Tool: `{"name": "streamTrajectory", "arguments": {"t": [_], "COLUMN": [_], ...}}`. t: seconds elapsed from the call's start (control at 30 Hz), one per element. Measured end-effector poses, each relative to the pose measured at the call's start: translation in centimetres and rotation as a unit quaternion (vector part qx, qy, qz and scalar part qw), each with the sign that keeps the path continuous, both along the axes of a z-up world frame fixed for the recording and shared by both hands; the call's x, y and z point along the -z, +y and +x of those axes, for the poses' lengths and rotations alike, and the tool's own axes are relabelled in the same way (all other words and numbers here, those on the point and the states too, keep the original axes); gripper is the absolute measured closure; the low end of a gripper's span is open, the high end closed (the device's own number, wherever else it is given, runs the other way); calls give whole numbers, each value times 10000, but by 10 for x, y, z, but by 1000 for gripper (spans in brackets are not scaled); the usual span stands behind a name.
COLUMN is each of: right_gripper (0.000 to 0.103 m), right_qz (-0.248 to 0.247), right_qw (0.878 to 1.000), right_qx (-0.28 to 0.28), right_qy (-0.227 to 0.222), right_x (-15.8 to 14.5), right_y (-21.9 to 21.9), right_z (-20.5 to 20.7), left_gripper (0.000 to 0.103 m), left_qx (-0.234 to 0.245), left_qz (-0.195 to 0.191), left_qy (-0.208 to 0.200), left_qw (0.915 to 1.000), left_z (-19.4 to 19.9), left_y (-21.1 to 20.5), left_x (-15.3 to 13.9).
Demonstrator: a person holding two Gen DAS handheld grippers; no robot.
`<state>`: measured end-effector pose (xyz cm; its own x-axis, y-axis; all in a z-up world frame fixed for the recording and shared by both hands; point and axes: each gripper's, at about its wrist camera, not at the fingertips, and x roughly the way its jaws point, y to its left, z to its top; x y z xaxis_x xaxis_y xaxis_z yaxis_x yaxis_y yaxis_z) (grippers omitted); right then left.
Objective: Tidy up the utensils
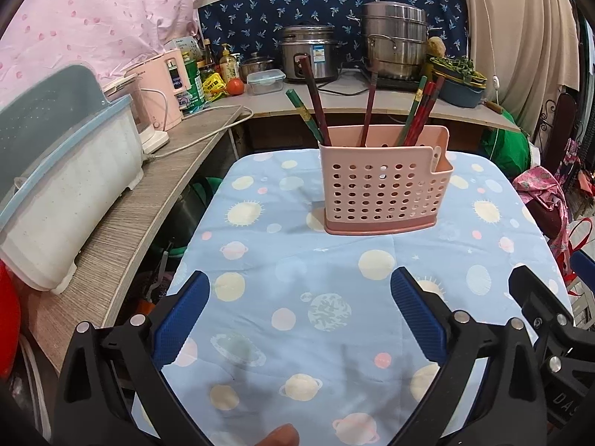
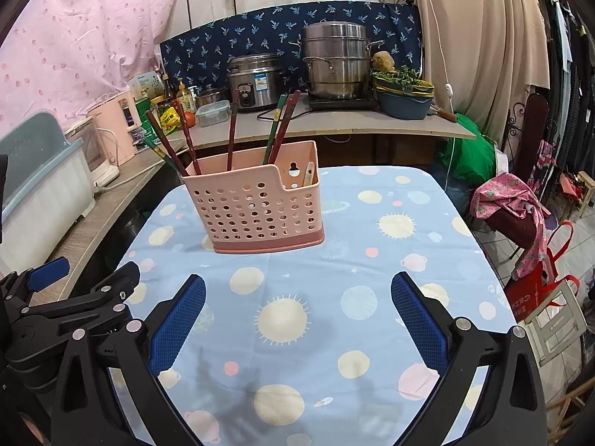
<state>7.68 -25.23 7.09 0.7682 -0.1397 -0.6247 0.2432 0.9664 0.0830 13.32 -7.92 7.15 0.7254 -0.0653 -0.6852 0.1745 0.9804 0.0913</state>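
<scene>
My left claw (image 1: 299,310): spread wide, empty; right claw (image 2: 297,308): same. Pink utensil holder (image 1: 383,180): upright at the far middle of the counter (image 1: 260,260), chopsticks (image 1: 314,102) leaning inside. Far shelf: rice cooker (image 1: 308,52), steamer pot (image 1: 394,39). Left: dish rack (image 1: 67,171). Nothing between claws and holder

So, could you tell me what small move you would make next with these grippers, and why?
Probably ease the right gripper forward toward the pink holder, aiming at the pale utensil in its small side compartment. Both the right and the left gripper are open and hold nothing, the chopsticks lean loosely apart in the main compartment, and the tablecloth shows nothing else to sort.
</scene>
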Motion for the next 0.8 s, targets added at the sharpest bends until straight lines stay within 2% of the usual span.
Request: {"name": "streamTrajectory", "arguments": {"t": [0.8], "right_gripper": [7], "right_qz": [4], "right_qw": [10000], "right_qx": [-1], "right_qy": [93], "right_x": [8], "right_y": [4], "right_z": [10], "left_gripper": [9], "left_qx": [-66], "left_qz": [-43], "left_qy": [-47], "left_qw": [10000], "left_z": [5], "left_y": [5], "left_x": [0]}}
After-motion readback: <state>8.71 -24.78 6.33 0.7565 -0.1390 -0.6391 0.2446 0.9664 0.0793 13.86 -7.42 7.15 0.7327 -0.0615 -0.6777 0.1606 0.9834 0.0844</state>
